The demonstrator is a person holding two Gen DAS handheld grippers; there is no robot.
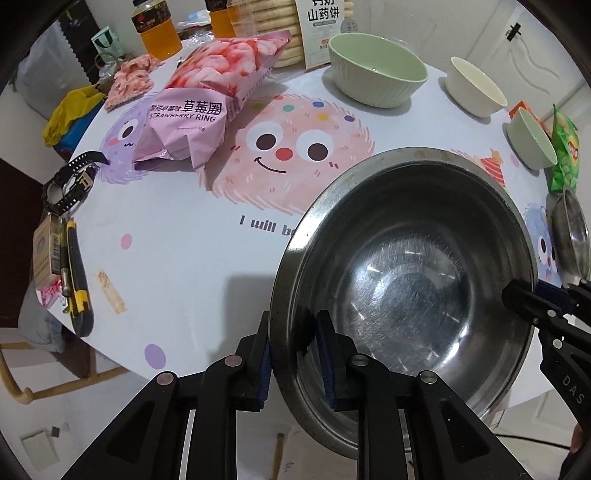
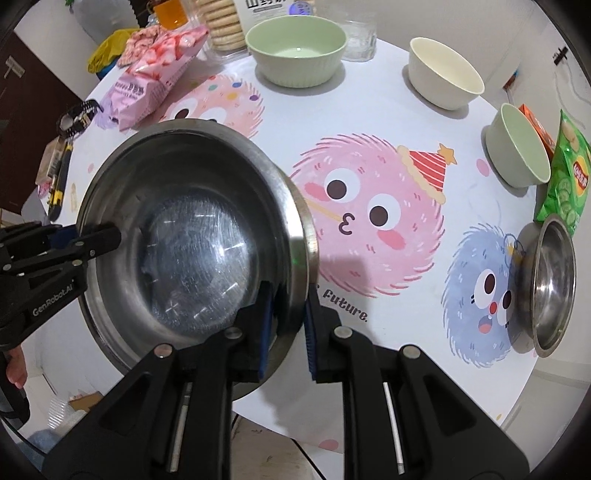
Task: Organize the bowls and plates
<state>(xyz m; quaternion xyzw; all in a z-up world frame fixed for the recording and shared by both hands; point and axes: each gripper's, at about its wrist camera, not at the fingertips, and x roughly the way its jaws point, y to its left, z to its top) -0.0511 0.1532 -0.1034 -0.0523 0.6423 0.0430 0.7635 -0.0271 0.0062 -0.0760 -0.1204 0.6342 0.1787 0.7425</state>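
Observation:
A large steel bowl [image 1: 406,266] [image 2: 192,236] is held above the table's near edge by both grippers. My left gripper [image 1: 295,354] is shut on its left rim; it shows in the right wrist view [image 2: 99,234] too. My right gripper [image 2: 290,325] is shut on its right rim and shows in the left wrist view [image 1: 517,295]. On the table stand a large green bowl [image 1: 376,70] [image 2: 295,48], a cream bowl [image 1: 474,86] [image 2: 443,74], a small green bowl [image 1: 532,138] [image 2: 517,147] and a small steel bowl [image 1: 570,232] [image 2: 550,284].
A pink strawberry-ring snack bag [image 1: 207,103] lies at the back left, a green chip bag [image 2: 565,173] at the right. Bottles [image 1: 153,29], biscuits [image 1: 273,22], a watch [image 1: 70,181] and a utility knife [image 1: 75,273] sit along the table's [image 1: 184,240] back and left edges.

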